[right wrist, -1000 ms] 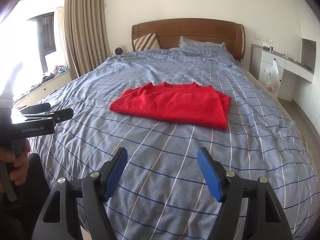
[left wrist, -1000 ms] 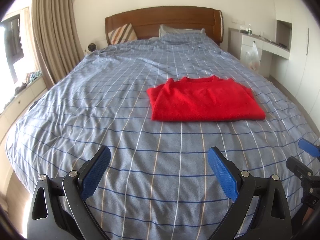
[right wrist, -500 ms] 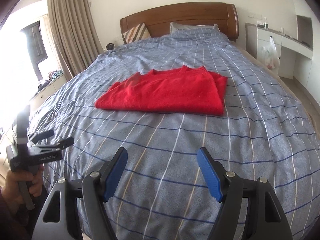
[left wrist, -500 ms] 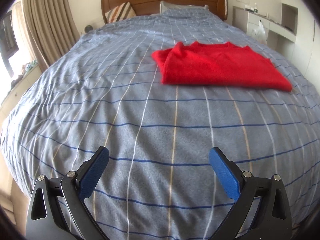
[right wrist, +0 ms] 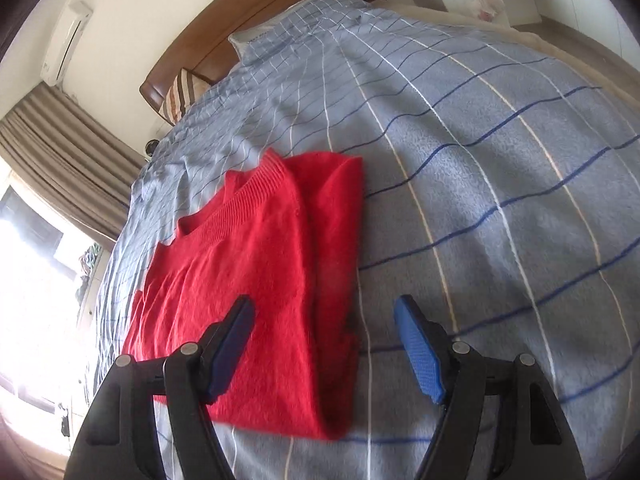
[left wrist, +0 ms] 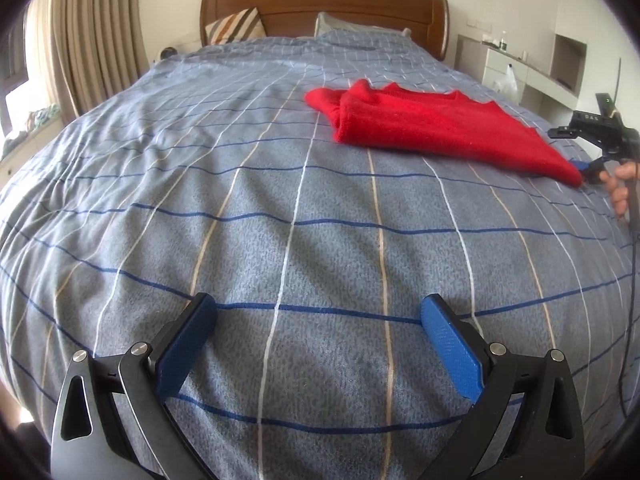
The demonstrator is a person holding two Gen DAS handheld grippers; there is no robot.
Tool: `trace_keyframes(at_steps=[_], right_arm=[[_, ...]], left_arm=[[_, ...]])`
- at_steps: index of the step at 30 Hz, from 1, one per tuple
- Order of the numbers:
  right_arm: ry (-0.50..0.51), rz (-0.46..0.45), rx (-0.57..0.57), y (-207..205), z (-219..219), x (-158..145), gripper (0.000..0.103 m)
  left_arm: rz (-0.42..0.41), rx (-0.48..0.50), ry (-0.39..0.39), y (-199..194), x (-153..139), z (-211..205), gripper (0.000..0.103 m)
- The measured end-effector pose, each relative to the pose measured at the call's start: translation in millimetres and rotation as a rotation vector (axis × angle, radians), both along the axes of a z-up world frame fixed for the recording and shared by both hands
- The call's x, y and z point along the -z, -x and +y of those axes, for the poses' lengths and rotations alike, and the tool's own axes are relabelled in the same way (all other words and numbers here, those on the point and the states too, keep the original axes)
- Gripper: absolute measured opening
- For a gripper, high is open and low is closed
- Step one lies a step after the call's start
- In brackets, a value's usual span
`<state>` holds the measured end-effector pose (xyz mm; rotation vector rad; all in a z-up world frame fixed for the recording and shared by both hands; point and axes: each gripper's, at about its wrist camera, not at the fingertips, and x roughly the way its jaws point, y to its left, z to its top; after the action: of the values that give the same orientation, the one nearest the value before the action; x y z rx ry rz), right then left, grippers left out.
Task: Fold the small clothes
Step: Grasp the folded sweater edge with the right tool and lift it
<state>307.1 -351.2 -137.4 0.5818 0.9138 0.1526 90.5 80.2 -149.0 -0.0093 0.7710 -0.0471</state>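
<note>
A red knit sweater (left wrist: 432, 128) lies flat on the bed, its sides folded in. It also shows in the right wrist view (right wrist: 256, 264), neckline away from me. My right gripper (right wrist: 324, 344) is open, low over the sweater's near right corner, with the left finger above the red fabric and the right finger above the quilt. In the left wrist view that gripper is partly visible at the sweater's right corner (left wrist: 596, 136). My left gripper (left wrist: 316, 340) is open and empty, low over bare quilt well to the left of and nearer than the sweater.
The bed has a blue-grey checked quilt (left wrist: 240, 200), a wooden headboard (left wrist: 320, 4) and pillows (left wrist: 236, 24). Curtains (left wrist: 96, 28) hang on the left. A white desk unit (left wrist: 532, 68) with a plastic bag stands on the right.
My right gripper has moved forward and down to the sweater's right corner and tilted. My left gripper has shifted left and lower over the quilt. Both stay open.
</note>
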Motion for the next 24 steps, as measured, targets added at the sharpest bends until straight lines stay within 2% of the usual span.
trace_keyframes(at_steps=[3, 4, 5, 6, 8, 11, 14, 17, 19, 22, 24], right_arm=[[-0.045, 0.027, -0.013, -19.6, 5.7, 13.8, 0.072], [-0.043, 0.041, -0.019, -23.4, 9.4, 16.9, 0.069], [-0.023, 0.053, -0.034, -26.3, 14.7, 17.6, 0.046], [0.014, 0.077, -0.054, -30.5, 19.5, 17.5, 0.009], [0.066, 0.115, -0.055, -34.6, 28.8, 9.6, 0.010], [0.087, 0.049, -0.077, -37.2, 55.6, -31.4, 0.010], [0.116, -0.022, -0.172, -47.5, 113.8, -77.9, 0.010], [0.139, -0.043, -0.288, -60.7, 189.1, -101.4, 0.010], [0.165, -0.050, -0.368, -67.5, 240.5, -101.9, 0.010], [0.215, -0.039, -0.446, -74.2, 305.9, -83.6, 0.011], [0.165, 0.000, -0.507, -78.5, 336.5, -61.2, 0.020]], left_arm=[[-0.002, 0.002, 0.004, 0.6, 2.1, 0.1, 0.103], [-0.003, 0.003, 0.000, -0.4, 2.3, -0.3, 0.103], [-0.004, 0.005, -0.004, -0.6, 2.4, -0.8, 0.103], [-0.005, 0.006, -0.003, -0.4, 2.1, -0.5, 0.103], [-0.002, 0.007, 0.007, -0.3, 1.3, 1.1, 0.103], [0.002, 0.003, 0.018, -0.9, 0.5, 3.8, 0.103], [0.006, 0.003, 0.030, -1.7, -0.3, 6.6, 0.103], [0.006, 0.004, 0.031, -1.7, -0.2, 8.5, 0.103], [0.007, 0.004, 0.034, -1.4, -0.1, 9.0, 0.103], [0.007, 0.004, 0.035, -1.0, 0.6, 10.9, 0.103], [0.006, 0.004, 0.035, -0.5, 0.9, 11.9, 0.103]])
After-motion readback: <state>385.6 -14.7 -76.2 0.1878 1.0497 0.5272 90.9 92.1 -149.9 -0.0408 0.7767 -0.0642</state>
